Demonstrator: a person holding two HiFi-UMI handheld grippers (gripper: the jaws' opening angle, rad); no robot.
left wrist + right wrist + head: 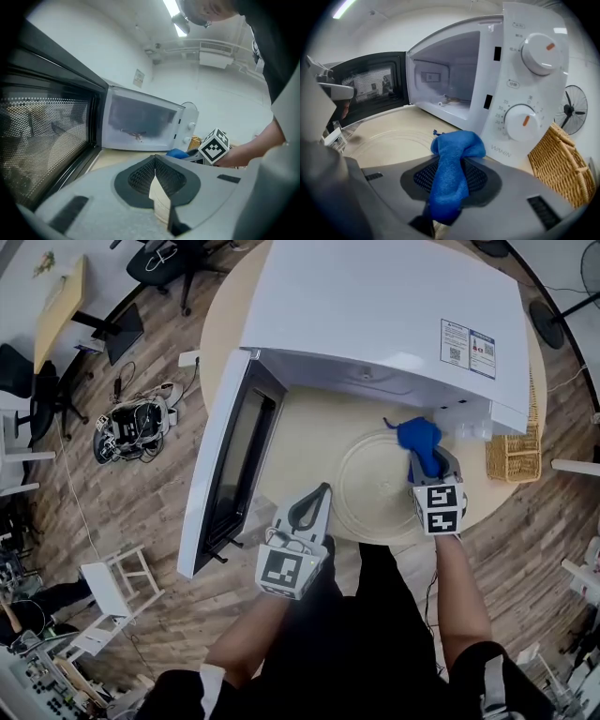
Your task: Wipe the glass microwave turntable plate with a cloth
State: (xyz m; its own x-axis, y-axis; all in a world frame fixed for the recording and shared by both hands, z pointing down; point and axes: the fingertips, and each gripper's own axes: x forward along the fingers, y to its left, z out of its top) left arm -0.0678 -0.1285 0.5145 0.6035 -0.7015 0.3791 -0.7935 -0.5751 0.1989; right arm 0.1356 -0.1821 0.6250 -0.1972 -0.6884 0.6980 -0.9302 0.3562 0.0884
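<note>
The clear glass turntable plate [380,488] lies flat on the round wooden table, in front of the open white microwave [384,306]. My right gripper [429,457] hovers over the plate's far right part, shut on a bunched blue cloth [418,435]. In the right gripper view the cloth [454,154] sticks out past the jaws, with the plate [389,140] below and to the left. My left gripper [317,498] sits just left of the plate's rim, shut with nothing between its jaws. In the left gripper view its pads [140,177] meet in a line.
The microwave door [230,460] swings open to the left, close beside my left gripper. A wicker basket [514,454] stands at the microwave's right. The table's front edge runs just under both grippers. Chairs and a cable bundle [131,423] lie on the floor to the left.
</note>
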